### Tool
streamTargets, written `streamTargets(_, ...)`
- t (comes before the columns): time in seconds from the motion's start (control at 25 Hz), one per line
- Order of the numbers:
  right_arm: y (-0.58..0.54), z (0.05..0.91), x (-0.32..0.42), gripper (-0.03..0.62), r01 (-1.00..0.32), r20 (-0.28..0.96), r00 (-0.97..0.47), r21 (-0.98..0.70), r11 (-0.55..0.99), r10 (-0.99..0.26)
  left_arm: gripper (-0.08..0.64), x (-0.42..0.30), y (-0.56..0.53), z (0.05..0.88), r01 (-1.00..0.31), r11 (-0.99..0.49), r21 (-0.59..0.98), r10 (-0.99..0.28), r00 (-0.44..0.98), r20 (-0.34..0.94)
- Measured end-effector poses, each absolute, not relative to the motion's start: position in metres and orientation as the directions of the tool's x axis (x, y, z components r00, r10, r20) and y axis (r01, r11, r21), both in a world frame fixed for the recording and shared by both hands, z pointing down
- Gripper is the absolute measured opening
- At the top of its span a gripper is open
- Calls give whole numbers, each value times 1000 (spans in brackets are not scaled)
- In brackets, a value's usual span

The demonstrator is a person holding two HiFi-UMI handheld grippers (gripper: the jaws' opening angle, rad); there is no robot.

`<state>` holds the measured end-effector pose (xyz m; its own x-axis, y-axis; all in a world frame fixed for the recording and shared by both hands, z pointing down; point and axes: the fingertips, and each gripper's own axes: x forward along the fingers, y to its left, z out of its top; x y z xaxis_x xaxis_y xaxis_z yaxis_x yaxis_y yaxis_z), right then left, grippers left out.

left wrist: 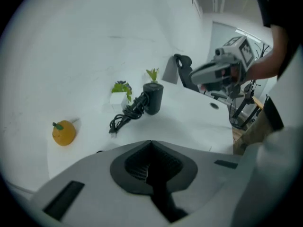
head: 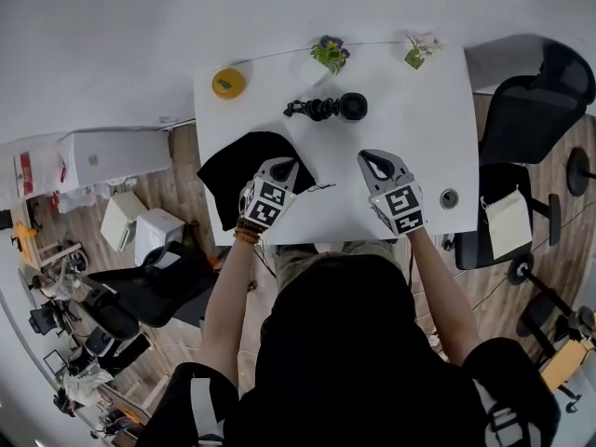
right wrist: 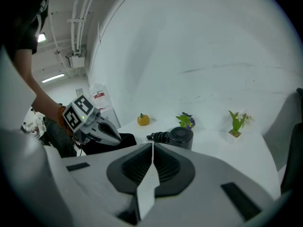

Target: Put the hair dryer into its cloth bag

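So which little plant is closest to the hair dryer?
The purple-flowered plant, right behind the hair dryer. The pale-flowered plant stands farther off to the right.

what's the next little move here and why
Probably open the right claw and reach it forward to the hair dryer. That claw is shut and empty, the dryer lies untouched at the far side of the table, and the left claw is shut, seemingly pinching the cloth bag by its edge.
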<state>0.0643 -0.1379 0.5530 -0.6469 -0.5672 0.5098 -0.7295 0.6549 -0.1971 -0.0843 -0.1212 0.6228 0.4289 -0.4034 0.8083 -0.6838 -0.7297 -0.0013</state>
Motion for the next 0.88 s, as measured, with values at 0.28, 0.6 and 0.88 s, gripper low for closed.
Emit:
streamTargets(0.28,-128,562,17,32,-593,512,-744,-210,777,-429,25,-105,-109,585,-667,-735,-120,-489,400,775)
streamTargets(0.6,-110,559,3,32,-571,530,-748,-204,795,-400,59,-114,-125,700,-665,-747,9,-275,322,906)
streamTargets(0.88,-107,568,21,32,-614,569,-705,-191,766,-423,137,-117,-124,724,-713,-700,51,-230,292,928)
